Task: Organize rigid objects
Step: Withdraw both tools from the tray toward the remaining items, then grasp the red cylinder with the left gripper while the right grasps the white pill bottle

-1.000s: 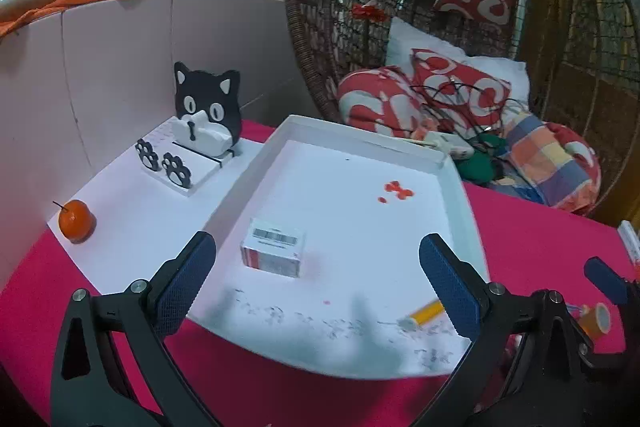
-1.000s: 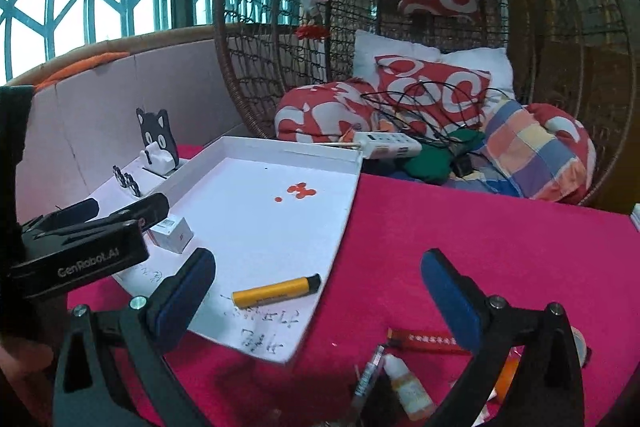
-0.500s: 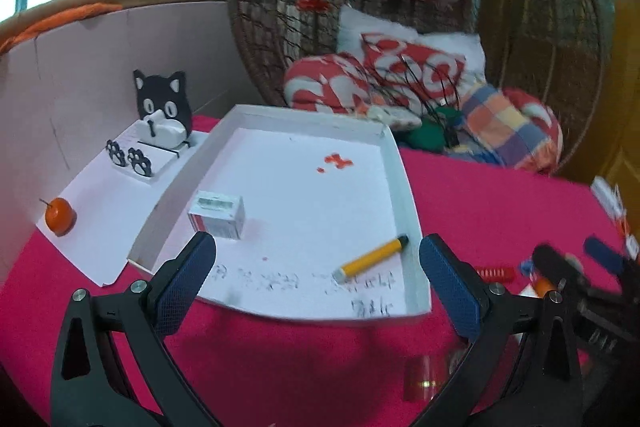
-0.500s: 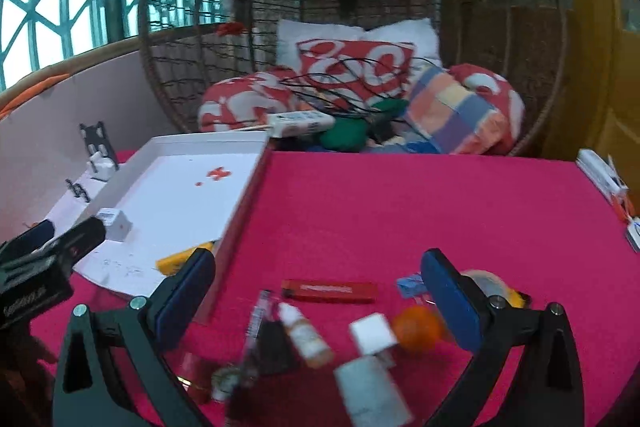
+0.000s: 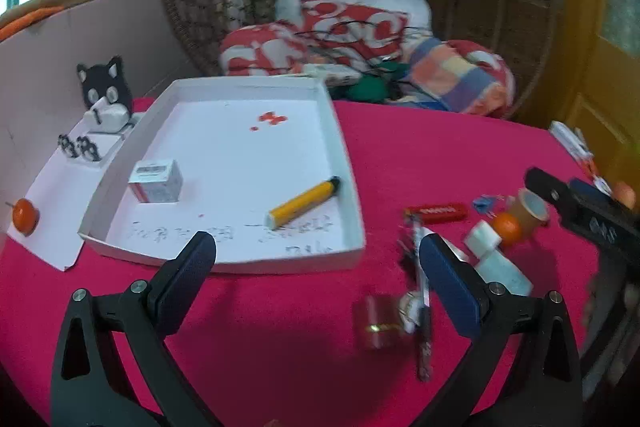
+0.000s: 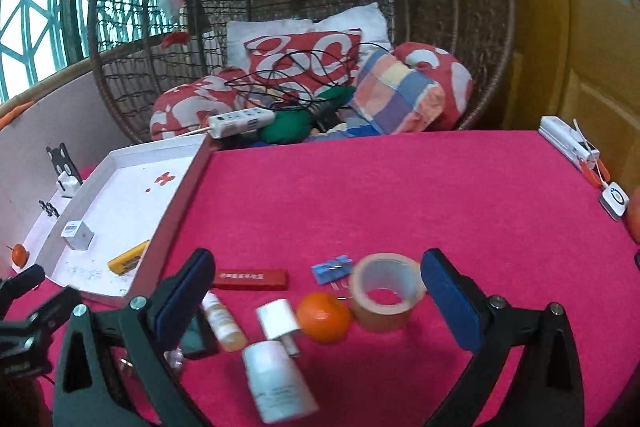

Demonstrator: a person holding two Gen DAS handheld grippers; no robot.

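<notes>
Magenta tabletop (image 6: 400, 187) now fills both views: both grippers have swung from the white tray (image 5: 344, 163) toward the clutter beside it, tape roll (image 6: 386, 291) included, fingers spread, empty.

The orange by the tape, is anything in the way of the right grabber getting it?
Nothing blocks it from above. The right gripper is open with the orange just ahead, but it's crowded: the tape roll touches its right side and the white plug sits close on its left.
</notes>
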